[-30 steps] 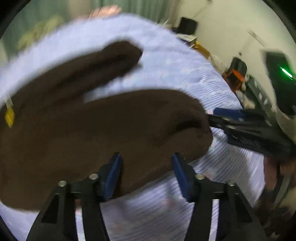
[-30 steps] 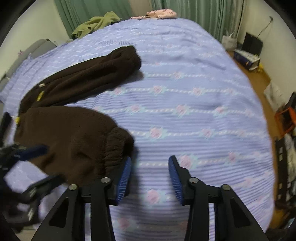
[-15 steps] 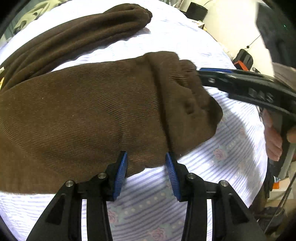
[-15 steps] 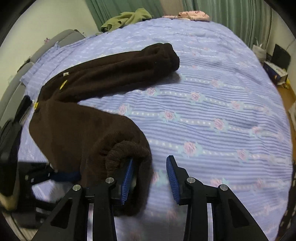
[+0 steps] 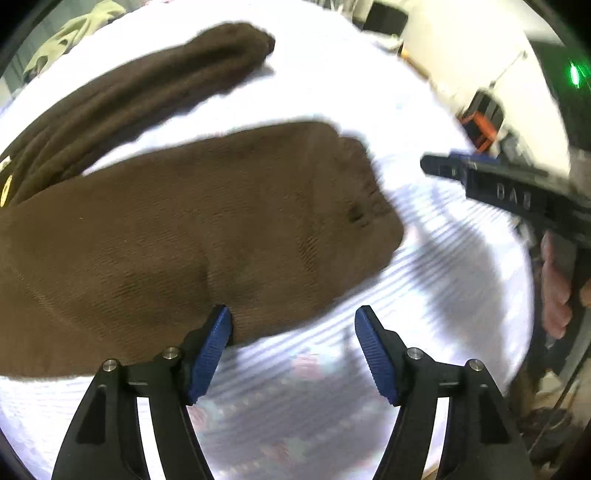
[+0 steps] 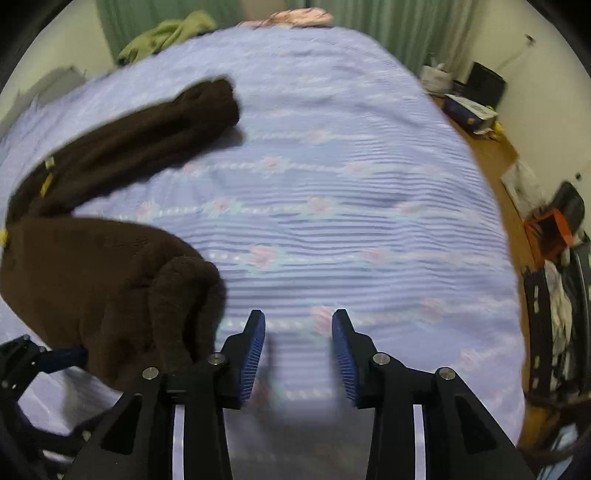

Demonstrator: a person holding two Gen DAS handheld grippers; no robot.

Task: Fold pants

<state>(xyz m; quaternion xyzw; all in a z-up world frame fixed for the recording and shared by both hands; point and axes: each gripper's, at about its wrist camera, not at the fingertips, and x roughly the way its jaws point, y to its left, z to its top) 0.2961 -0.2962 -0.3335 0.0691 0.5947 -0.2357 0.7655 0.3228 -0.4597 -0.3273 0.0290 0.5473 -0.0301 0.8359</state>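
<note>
Dark brown pants (image 5: 177, 229) lie spread on a lilac striped bedspread (image 6: 351, 192), legs apart. In the right wrist view the pants (image 6: 92, 280) show the near leg's cuff bunched at lower left and the far leg reaching up to the middle. My left gripper (image 5: 293, 345) is open over the near leg's lower edge, its left pad touching the cloth. My right gripper (image 6: 298, 349) is open and empty over bare bedspread just right of the bunched cuff; it also shows in the left wrist view (image 5: 443, 166), apart from the cuff.
A green garment (image 6: 173, 35) and a pink one (image 6: 299, 16) lie at the bed's far end by green curtains. The wooden floor (image 6: 484, 147) at right holds boxes, an orange crate (image 6: 546, 236) and clutter. The bed edge runs along the right.
Both grippers have opened wider. The right gripper let go of the near leg's cuff and drew back to the right. The cuff now lies on the bed.
</note>
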